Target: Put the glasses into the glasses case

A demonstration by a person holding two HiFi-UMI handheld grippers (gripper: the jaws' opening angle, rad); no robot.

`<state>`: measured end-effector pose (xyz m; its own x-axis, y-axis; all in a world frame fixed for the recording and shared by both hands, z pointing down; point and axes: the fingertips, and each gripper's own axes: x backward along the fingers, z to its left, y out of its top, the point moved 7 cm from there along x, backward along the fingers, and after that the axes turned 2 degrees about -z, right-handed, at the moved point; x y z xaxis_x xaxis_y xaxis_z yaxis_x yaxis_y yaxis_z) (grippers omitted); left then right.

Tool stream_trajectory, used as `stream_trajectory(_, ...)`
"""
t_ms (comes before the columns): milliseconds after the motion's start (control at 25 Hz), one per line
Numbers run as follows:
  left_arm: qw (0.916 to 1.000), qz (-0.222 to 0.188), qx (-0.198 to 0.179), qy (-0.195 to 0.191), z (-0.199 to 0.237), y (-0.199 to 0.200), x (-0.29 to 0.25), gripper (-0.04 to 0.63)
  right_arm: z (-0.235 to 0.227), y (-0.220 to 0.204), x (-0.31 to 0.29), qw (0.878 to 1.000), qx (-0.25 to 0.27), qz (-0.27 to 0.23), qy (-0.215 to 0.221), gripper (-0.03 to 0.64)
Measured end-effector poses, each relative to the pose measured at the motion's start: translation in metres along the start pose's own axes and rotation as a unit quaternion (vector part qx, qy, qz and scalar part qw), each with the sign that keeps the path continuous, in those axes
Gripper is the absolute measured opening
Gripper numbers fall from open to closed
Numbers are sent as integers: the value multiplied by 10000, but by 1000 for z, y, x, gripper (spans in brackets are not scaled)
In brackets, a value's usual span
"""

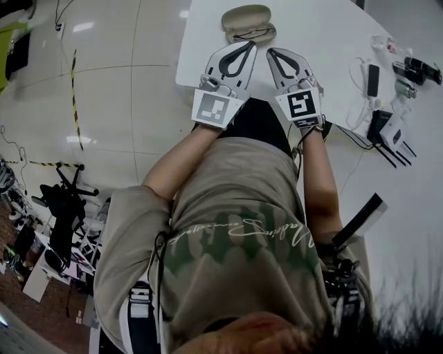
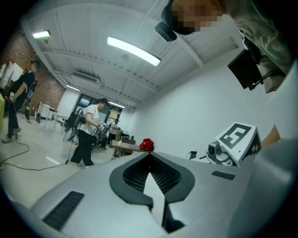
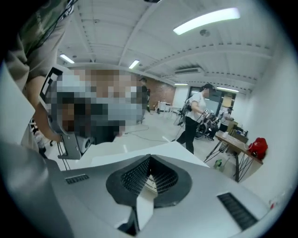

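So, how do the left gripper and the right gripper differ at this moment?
The left gripper slants to the right, the right gripper slants to the left. The left one's marker cube shows a different square pattern from the right one's. Both have their jaws shut, hold nothing and point at the glasses case.

R gripper [image 3: 149, 160]: jaws shut, tips meeting, nothing btwn them. Ribbed black pads [image 3: 132, 175] leave a small diamond-shaped gap behind the tips. White table [image 3: 116, 148] lies just beyond the fingers, its corner pointing fwd past the tips. Further off, up & right of the tips, a person in white top [image 3: 195, 114] stands side-on. Far right of the fingers: a small desk [image 3: 230, 139] w/ a red item [image 3: 257, 148] on it. Strip light [image 3: 207, 21] glows high above the tips.
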<state>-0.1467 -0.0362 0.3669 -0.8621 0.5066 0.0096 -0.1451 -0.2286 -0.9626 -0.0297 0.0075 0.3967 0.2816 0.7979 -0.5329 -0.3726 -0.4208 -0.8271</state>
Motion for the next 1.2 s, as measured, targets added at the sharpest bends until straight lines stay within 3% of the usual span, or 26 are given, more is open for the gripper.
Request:
stream_trajectory(120, 9997, -34, -120, -187, -13, 2, -5, 6, -1, 2, 23, 9948, -754, -537, -415, 12)
stream_trajectory(280, 9986, -68, -404, -343, -39, 2, -9, 6, -12, -9, 55, 9727, -1861, -1096, -848, 12)
stream_trajectory(400, 9977, -115, -584, -318, -59, 3, -13, 6, -27, -21, 71, 9574, -2300, -1439, -994, 12)
stream_trajectory(720, 9985, -42, -546, -64, -119, -4, -21, 6, -45, -43, 123, 9587, -2027, -1668, -1095, 12)
stream_trajectory(1200, 9955, -51, -931, -183, -235, -30, -24, 6, -45, -96, 224, 9514, -2023, -1927, -1299, 12)
